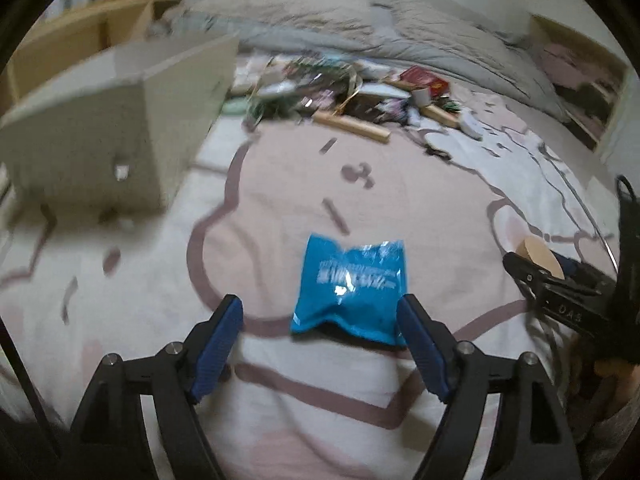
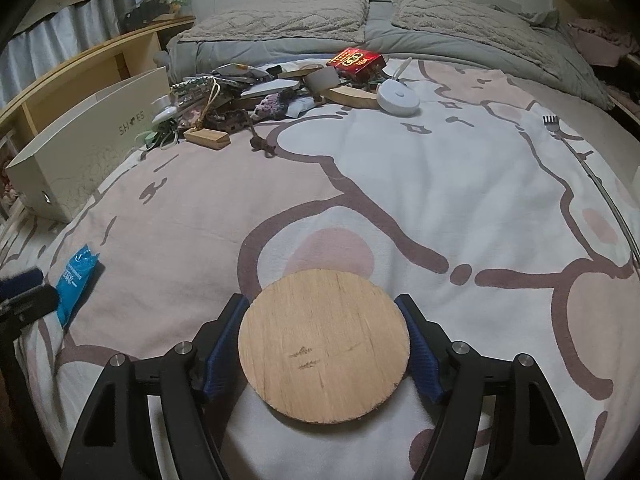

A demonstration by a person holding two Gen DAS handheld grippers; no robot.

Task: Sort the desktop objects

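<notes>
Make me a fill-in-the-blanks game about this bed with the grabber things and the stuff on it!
1. The shiny packet lying in front of the left gripper is coloured ____.
2. The right gripper has a flat wooden disc between its fingers, and the disc's shape is ____.
3. The word printed on the white box at the edge of the bed is ____.

Missing words: blue; round; SHOES

White box (image 2: 96,136) reads "SHOES"
</notes>
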